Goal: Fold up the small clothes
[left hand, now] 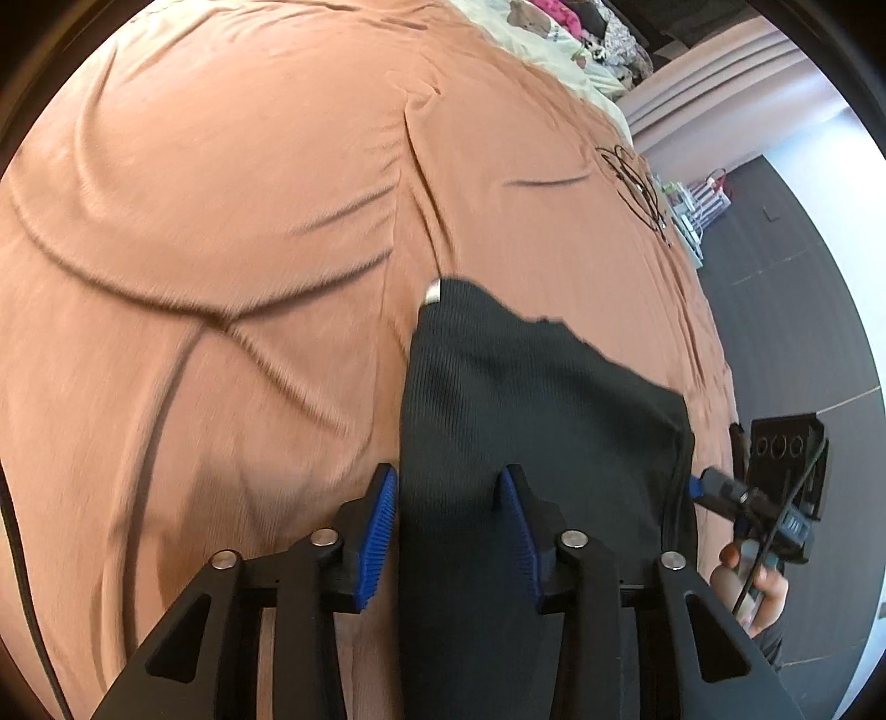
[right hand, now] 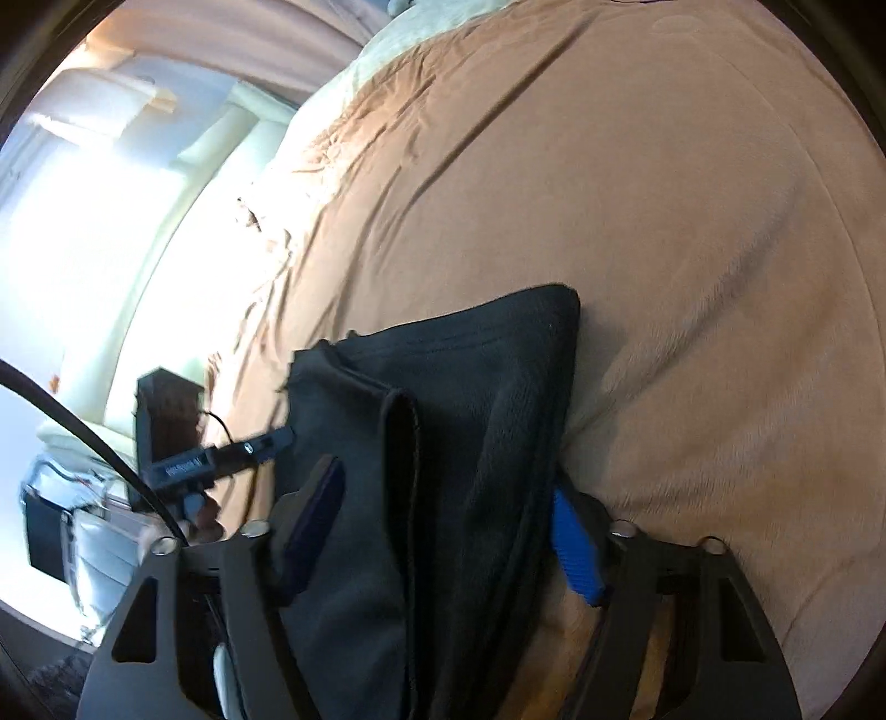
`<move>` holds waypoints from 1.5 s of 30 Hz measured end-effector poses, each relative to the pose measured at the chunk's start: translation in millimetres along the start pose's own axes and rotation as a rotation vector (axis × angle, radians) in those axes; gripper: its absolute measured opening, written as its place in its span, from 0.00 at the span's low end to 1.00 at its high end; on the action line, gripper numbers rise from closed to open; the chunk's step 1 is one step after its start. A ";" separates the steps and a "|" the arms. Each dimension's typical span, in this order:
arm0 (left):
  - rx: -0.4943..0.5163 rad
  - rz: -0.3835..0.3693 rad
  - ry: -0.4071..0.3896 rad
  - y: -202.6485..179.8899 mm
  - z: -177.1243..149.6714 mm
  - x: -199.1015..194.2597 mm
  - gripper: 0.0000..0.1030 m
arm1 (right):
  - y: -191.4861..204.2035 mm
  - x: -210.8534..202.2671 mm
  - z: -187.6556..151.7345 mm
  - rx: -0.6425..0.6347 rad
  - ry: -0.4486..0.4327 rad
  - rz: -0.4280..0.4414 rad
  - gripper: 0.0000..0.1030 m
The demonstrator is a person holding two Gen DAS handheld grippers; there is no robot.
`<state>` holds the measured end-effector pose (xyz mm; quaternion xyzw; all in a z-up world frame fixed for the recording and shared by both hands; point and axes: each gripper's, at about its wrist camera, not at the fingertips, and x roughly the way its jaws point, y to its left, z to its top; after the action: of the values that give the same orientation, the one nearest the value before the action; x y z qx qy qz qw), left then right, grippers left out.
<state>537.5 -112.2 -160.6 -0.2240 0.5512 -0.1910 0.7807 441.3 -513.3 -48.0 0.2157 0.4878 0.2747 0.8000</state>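
Observation:
A black ribbed garment point(left hand: 526, 387) lies folded on the orange bedspread point(left hand: 221, 221), with a small white tag point(left hand: 432, 292) at its far corner. My left gripper point(left hand: 449, 473) straddles the garment's left part: the left blue pad stands beside the cloth's edge and the right pad rests over it, the cloth slack between open jaws. In the right wrist view the same garment point(right hand: 470, 387) shows a doubled fold and fills the wide gap of my right gripper point(right hand: 446, 476), which also stands open. Each gripper's housing appears at the garment's opposite side in the other view.
The bedspread point(right hand: 664, 221) is wrinkled and spreads far beyond the garment. A pale sheet and a pile of patterned clothes point(left hand: 576, 33) lie at the bed's far end. Dark floor point(left hand: 803, 249) runs along the bed's right edge. A hand point(left hand: 758, 587) holds the right gripper.

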 end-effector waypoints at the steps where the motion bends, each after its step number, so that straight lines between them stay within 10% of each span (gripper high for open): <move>1: -0.001 0.004 -0.003 0.2 3.6 1.4 0.33 | 0.3 1.9 1.7 -0.003 0.000 -0.006 0.58; 14: -0.010 0.055 -0.027 -1.2 27.9 13.2 0.10 | 16.0 5.7 4.9 -0.081 0.007 -0.145 0.09; 45: 0.175 -0.137 -0.367 -91.2 -26.0 -219.4 0.04 | 259.6 -177.7 -140.3 -0.444 -0.328 -0.195 0.07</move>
<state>438.2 -71.6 52.9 -0.2235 0.3647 -0.2468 0.8696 189.4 -421.7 168.4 0.0290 0.2981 0.2580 0.9186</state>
